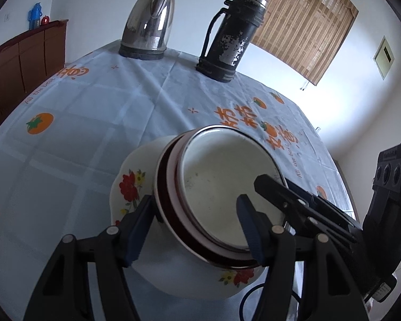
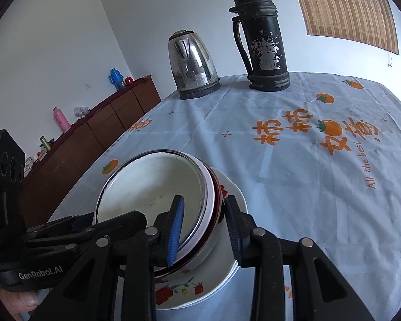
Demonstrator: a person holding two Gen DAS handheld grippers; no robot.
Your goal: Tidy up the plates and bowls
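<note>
Left gripper straddling left rim of bowl stack, jaws half open, pads looking clear of rim, nothing gripped. Right gripper straddling opposite rim, narrower gap, contact unclear. Stack sitting nested on floral plate, near table front edge. Likely both hands steadying and centring stack. Kettle, flask standing well apart.

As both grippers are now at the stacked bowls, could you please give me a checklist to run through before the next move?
1. White bowl nested in red-rimmed bowl: ok.
2. Left gripper straddles the stack's rim: ok.
3. Right gripper straddles the opposite rim: ok.
4. Pads pressing firmly on the rims: cannot tell.
5. Kettle and flask stand well apart from the stack: ok.
</note>
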